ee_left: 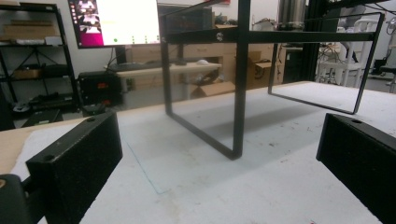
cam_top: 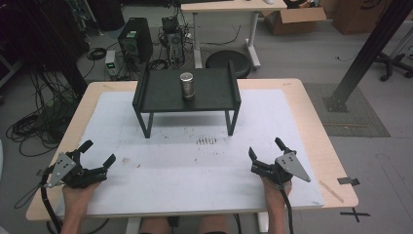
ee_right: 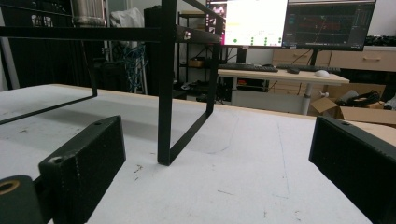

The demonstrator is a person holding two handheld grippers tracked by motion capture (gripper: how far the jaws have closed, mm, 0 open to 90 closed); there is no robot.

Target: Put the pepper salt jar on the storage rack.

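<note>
Seen from above, a person sits at the near edge of a desk point(cam_top: 311, 122) covered by a white mat. The left gripper point(cam_top: 100, 152) rests near the near-left corner, jaws spread wide with nothing between them. At the far edge, centred, stands a low black stand point(cam_top: 160, 92) with a steel can point(cam_top: 187, 85) upright in the middle of its top. The right gripper point(cam_top: 265, 146) rests near the near-right corner, also wide open and empty. Both are well apart from the can.

This looks like the start: neither gripper has reached yet. The next move likely calls for lifting one gripper above the stand's side rail and closing on the can.

The high view gives the can's place on the stand. The gripper views show the stand's legs from desk level, with monitors point(ee_right: 299, 23) behind, and the can's base point(ee_right: 88, 11) above the shelf.
</note>
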